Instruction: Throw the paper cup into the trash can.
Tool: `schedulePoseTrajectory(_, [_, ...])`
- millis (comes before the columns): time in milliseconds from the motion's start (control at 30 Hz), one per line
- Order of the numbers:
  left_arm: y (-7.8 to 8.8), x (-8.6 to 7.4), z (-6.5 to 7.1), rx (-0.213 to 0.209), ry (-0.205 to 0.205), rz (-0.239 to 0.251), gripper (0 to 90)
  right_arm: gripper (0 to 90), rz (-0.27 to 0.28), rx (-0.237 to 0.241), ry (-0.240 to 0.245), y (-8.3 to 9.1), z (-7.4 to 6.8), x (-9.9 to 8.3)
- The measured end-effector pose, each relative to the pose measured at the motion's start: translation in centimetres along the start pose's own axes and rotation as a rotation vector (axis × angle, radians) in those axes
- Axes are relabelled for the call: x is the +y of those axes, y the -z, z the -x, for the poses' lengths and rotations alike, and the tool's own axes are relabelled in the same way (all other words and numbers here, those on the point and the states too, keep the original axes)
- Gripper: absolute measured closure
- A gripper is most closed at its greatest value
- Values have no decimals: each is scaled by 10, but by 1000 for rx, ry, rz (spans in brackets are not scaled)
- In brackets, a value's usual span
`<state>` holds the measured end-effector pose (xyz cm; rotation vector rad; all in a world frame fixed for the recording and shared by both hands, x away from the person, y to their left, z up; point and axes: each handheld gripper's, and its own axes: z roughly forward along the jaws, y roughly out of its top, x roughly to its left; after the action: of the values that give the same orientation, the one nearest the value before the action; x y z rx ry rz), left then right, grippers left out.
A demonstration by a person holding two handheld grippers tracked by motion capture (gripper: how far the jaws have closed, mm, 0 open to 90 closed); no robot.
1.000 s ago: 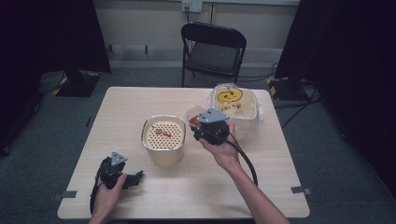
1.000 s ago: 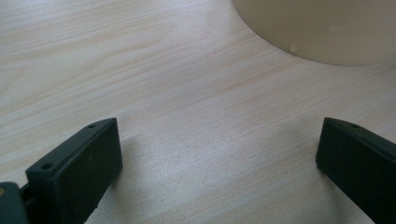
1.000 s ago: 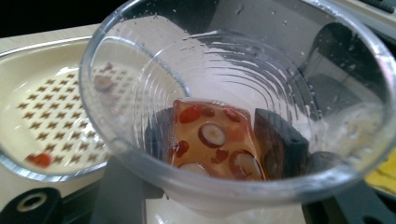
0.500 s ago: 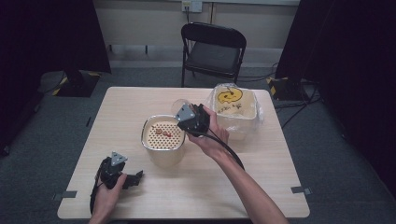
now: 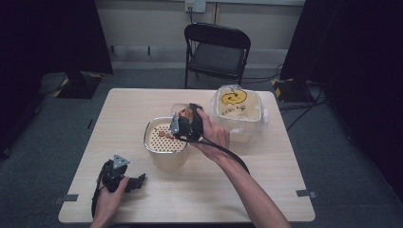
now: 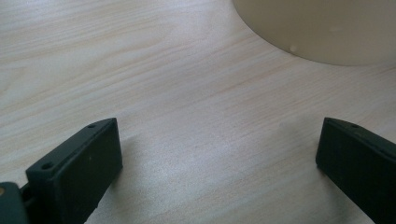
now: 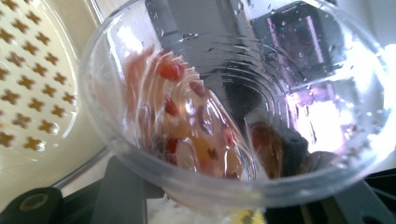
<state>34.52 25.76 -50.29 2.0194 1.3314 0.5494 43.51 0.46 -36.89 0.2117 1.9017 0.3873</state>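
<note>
The left tongs (image 5: 137, 180) lie low on the desk (image 5: 266, 166), near its front left corner, with a hand (image 5: 110, 190) around them. Their two black jaws are spread wide with nothing between them, just bare wood. In the left gripper view the round cream side of a pot (image 6: 322, 28) sits a little way past the jaws, not touching them.

Next comes that cream pot (image 5: 166, 142), near the middle of the desk. It has a flat top full of little star-shaped holes (image 7: 28, 93), and a few red bits (image 5: 166, 134) lie on it.

The right tongs (image 5: 183, 124) are held up over the pot's right edge. They grip a clear plastic cup (image 7: 233, 102) that is tipped on its side, its mouth leaning toward the pot. Wet red and pale bits (image 7: 187, 130) sit in the low part of the cup.

To the right stands a clear tub (image 5: 240, 111) with a yellow lid. A black chair (image 5: 216, 52) waits behind the desk
</note>
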Motion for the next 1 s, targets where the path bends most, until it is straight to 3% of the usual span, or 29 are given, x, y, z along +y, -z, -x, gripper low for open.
schedulePoseTrajectory(200, [0, 0, 0, 1, 0, 0, 0, 504, -13, -69, 123, 0, -4, 6])
schedulePoseTrajectory(300, [0, 0, 0, 1, 0, 0, 0, 505, -14, -121, 244, -2, -7, 8])
schedulePoseTrajectory(667, [0, 0, 0, 1, -1, 0, 0, 508, -11, -192, 385, -1, -12, 11])
schedulePoseTrajectory(700, [0, 0, 0, 1, 0, 0, 0, 509, -9, -220, 425, 0, -13, 12])
schedulePoseTrajectory(900, [0, 0, 0, 1, 0, 0, 0, 510, 1, -240, 452, 1, -12, 13])
schedulePoseTrajectory(967, [0, 0, 0, 0, 2, 1, 0, 510, 4, -268, 500, 0, -14, 12])
schedulePoseTrajectory(1000, [0, 0, 0, 0, 2, 1, 0, 510, 4, -268, 500, 0, -14, 12])
